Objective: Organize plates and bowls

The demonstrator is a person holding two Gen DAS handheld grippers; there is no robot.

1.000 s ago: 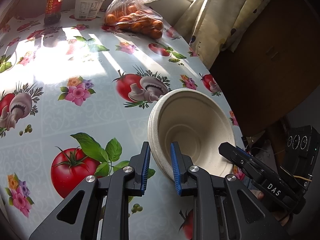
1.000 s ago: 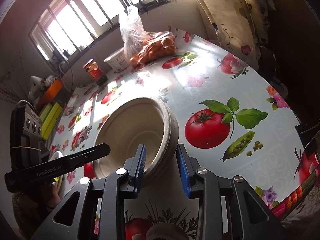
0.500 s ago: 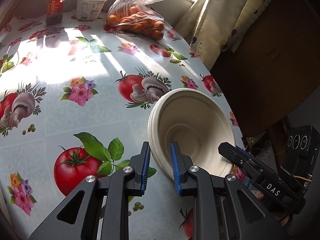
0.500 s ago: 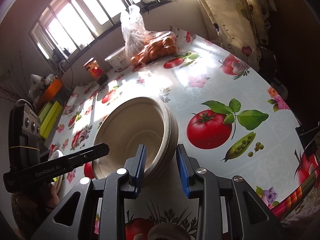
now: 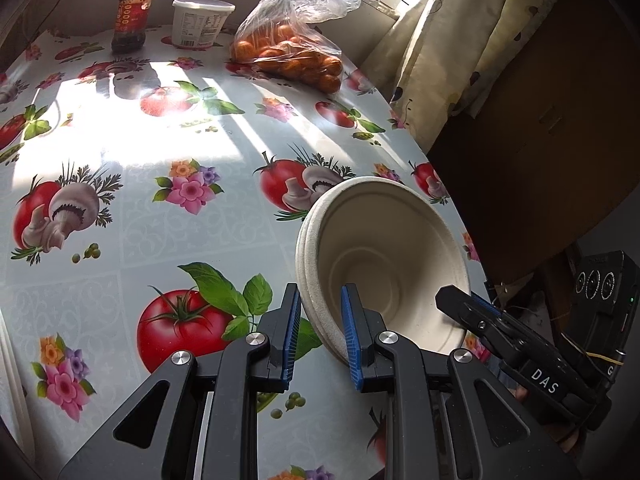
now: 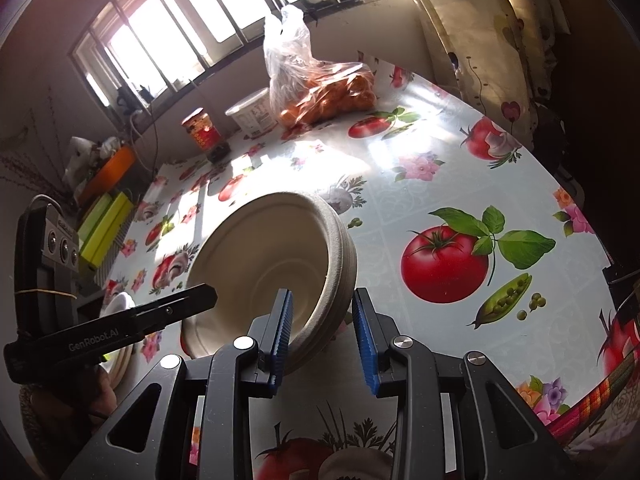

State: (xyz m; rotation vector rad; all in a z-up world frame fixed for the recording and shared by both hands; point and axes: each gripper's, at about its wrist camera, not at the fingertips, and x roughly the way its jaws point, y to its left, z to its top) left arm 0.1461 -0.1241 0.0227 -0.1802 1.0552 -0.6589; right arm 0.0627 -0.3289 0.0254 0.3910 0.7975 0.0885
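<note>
In the left wrist view, a sauce jar (image 5: 131, 16) with a red label is standing at the far left edge of the surface (image 5: 132, 216), which is wearing an oilcloth printed with tomatoes, mushrooms and flowers. Just right of the jar, a white lidded tub (image 5: 202, 21) is sitting, and further right a clear plastic bag of small orange fruit (image 5: 294, 50) is slumping near the curtain (image 5: 460, 40).

Nearer the camera, the left tool (image 5: 320, 330) is pinching the near rim of a stack of beige paper bowls (image 5: 384, 256), one blue pad outside the wall and one inside. The stack is tilting up on its side at the right edge of the surface, its mouth facing right. The right tool's finger, marked DAS, is reaching into the bowl mouth from the lower right.

In the right wrist view, the left tool's black finger (image 6: 172, 312) is lying across the left rim of the stack of beige paper bowls (image 6: 272, 268). The right tool (image 6: 322, 330) is straddling the opposite rim: its left pad is touching the inner wall, while its right pad is standing just clear of the outer wall, so its jaws are spread.
</note>
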